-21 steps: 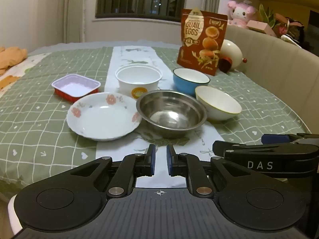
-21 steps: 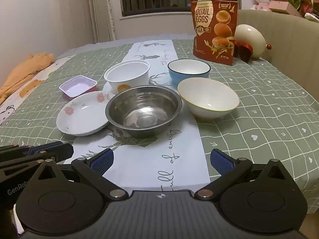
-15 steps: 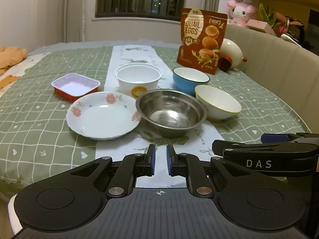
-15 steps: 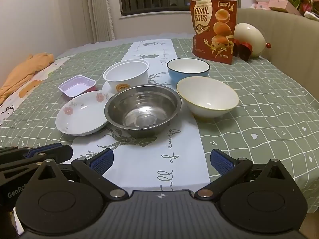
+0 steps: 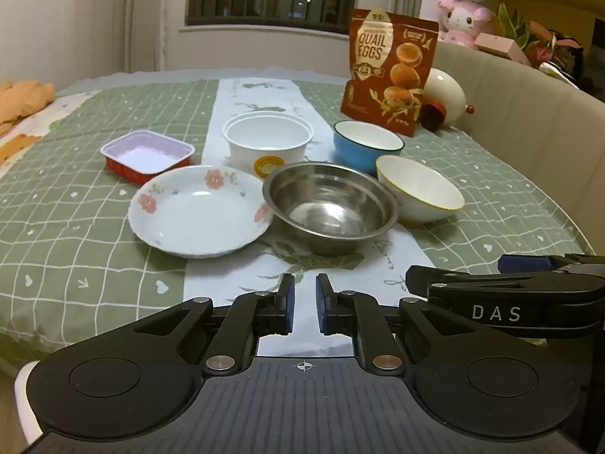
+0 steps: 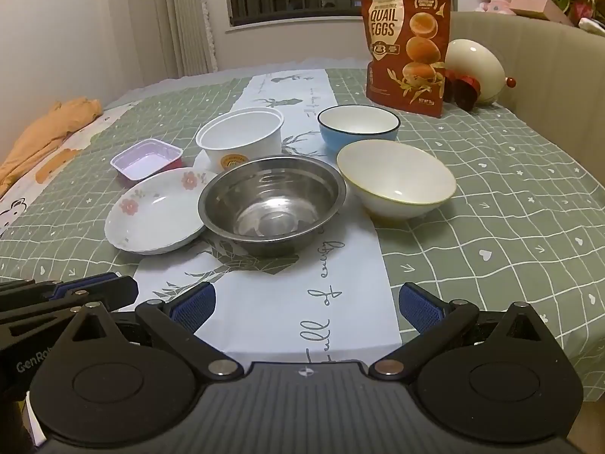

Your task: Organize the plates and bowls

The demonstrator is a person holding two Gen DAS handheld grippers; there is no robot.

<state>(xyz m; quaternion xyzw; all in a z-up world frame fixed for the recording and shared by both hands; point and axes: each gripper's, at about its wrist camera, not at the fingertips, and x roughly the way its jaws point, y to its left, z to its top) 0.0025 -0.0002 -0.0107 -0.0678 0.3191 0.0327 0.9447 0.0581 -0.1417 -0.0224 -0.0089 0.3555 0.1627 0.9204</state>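
the left tool (image 5: pixel 301 302) hangs low at the near edge of the table (image 6: pixel 510 196), its pads drawn close together on nothing. the right tool (image 6: pixel 307 304) sits beside it, jaws spread wide and empty, aimed at the dishes. nothing is stacked yet, so the step in hand looks like a first pick.

just beyond the tools the steel bowl (image 6: pixel 272 202) sits on the white runner (image 6: pixel 302 302); the flowered plate (image 5: pixel 200 210) sits to its left, their rims touching or nearly so, and the white bowl (image 6: pixel 395 179) is close on its right. behind them stand the paper tub (image 5: pixel 268 140) and the blue bowl (image 5: pixel 366 143), with the red tray (image 5: pixel 147 155) off to the left.

the open right tool is best placed for the white bowl: come down over its near rim, one pad inside and one outside, close firmly, lift straight, then nest it. the glazed wall may slip, and neighbours crowd the approach.

the cloth is a green grid with small hearts, soft and likely over a round table. further back a quail egg bag (image 6: pixel 408 49) stands upright by a cream ornament (image 6: pixel 476 72); a padded seat back, a plush toy, a barred window and curtains close the room.
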